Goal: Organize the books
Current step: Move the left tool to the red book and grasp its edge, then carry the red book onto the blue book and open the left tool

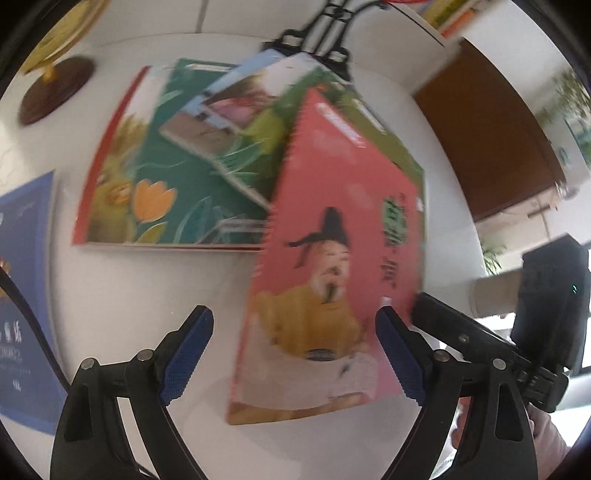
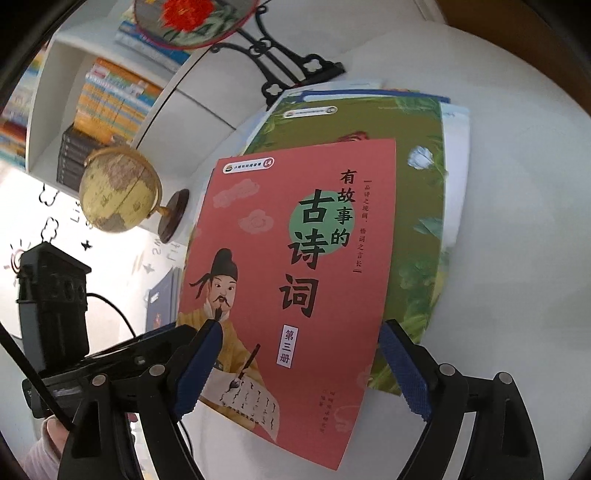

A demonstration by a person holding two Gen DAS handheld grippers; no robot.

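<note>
A pink book with a robed poet on its cover (image 1: 332,258) (image 2: 288,288) lies on top of a loose pile on the white table. Under it are a green leafy book (image 2: 417,206) (image 1: 343,107), a teal flower book (image 1: 162,177) and a pale blue one (image 1: 236,85). A dark blue book (image 1: 26,295) (image 2: 160,302) lies apart at the table's left. My left gripper (image 1: 295,325) is open, its fingers either side of the pink book's near end. My right gripper (image 2: 299,339) is open, also straddling the pink book's near edge. Neither grips it.
A globe on a dark round base (image 2: 118,188) (image 1: 55,88) stands left of the pile. A black ornate stand (image 2: 288,70) (image 1: 328,33) holding a round embroidered fan (image 2: 188,18) stands behind it. A white shelf with books (image 2: 107,99) is at the back. A brown cabinet (image 1: 484,144) is at the right.
</note>
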